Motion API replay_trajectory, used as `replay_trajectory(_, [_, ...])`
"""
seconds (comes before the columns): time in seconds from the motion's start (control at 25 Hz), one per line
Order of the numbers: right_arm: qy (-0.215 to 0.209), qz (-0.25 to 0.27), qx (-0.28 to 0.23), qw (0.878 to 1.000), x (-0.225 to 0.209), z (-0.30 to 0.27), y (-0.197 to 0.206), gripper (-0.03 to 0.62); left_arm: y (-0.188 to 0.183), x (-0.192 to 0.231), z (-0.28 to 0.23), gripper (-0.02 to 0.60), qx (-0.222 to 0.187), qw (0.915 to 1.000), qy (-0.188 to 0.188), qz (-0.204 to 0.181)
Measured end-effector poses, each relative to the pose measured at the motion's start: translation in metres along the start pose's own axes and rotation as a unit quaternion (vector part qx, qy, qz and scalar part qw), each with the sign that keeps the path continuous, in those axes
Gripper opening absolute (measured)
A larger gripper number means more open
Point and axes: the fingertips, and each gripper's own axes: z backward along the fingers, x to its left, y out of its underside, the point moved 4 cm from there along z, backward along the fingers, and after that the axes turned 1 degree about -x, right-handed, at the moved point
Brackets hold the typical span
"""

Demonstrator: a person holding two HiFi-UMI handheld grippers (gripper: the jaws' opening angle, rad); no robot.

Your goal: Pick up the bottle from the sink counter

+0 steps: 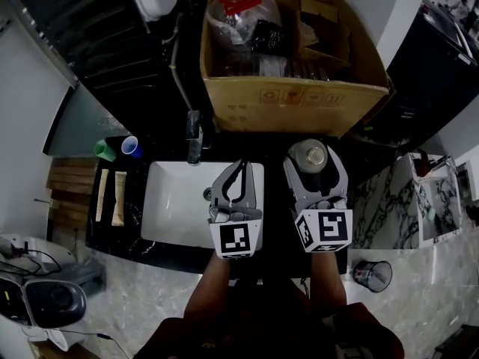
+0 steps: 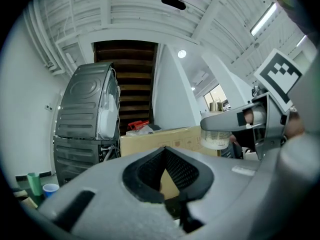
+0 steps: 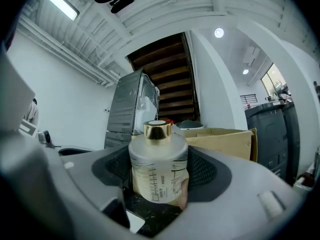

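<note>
While the bottle rides in my grip: the bottle [image 3: 159, 170], frosted glass with a gold cap, stands upright between the pads of my right gripper [image 1: 316, 172], which is clenched on its body below the shoulder.
Place of the bottle: to the right of the sink [image 1: 168, 200] and just short of the cardboard box [image 1: 292, 96]. Dark counter [image 1: 131, 219] shows under its base in the right gripper view, so I judge it lifted clear.
Left gripper: my left gripper [image 1: 241, 164] hovers over the basin with its tips together and nothing between them. The bottle appears off to its right in the left gripper view.
Step in hand: I read this as the end of the pick, with only a clean carry upward left.
Doing it well: I want to hold the squeeze as it is, keep the gripper level so the cap stays on top, and rise straight rather than drift forward toward the box's front wall.
Handling: frosted glass with liquid in it looks heavy for its size and likely slick, so I would move slowly and avoid any wrist roll.
Risk: a loosened grip would drop the bottle on hard stone or into the basin. The faucet [image 1: 194, 137] is well to the left and no obstacle.
</note>
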Motion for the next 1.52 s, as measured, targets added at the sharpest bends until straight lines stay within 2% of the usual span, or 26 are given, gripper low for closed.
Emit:
replay_trajectory(0.28, [-0.004,0.015,-0.028,0.999,0.006,0.004,-0.022,0.330,-0.032,0.009,0.000,0.003,-0.032,0.9994,-0.014,0.006])
replay_trajectory(0.36, [-0.006,0.024,-0.042,0.999,0.008,0.006,-0.032,0.330,-0.042,0.010,0.001,0.003,-0.032,0.9992,-0.008,-0.022])
replay_trajectory(0.44, [-0.003,0.038,-0.061,0.997,0.010,0.009,-0.042,0.330,-0.051,0.009,0.003,0.003,-0.021,0.9970,0.007,-0.074])
replay_trajectory(0.52, [0.001,0.048,-0.080,0.996,0.012,0.013,-0.051,0.330,-0.058,0.008,0.006,0.003,-0.015,0.9957,0.011,-0.091])
replay_trajectory(0.8, [0.011,0.067,-0.132,0.989,0.019,0.023,-0.070,0.330,-0.079,0.005,0.014,0.003,-0.045,0.9968,-0.006,-0.065])
replay_trajectory(0.96, [0.015,0.087,-0.158,0.983,0.026,0.028,-0.074,0.330,-0.086,0.004,0.018,0.003,-0.083,0.9957,-0.019,-0.038])
replay_trajectory(1.12, [0.017,0.104,-0.171,0.980,0.031,0.030,-0.073,0.330,-0.091,0.003,0.021,0.003,-0.112,0.9930,-0.027,-0.027])
replay_trajectory(1.52, [0.016,0.103,-0.161,0.981,0.028,0.024,-0.069,0.331,-0.087,0.006,0.019,0.003,-0.103,0.9942,-0.028,-0.014])
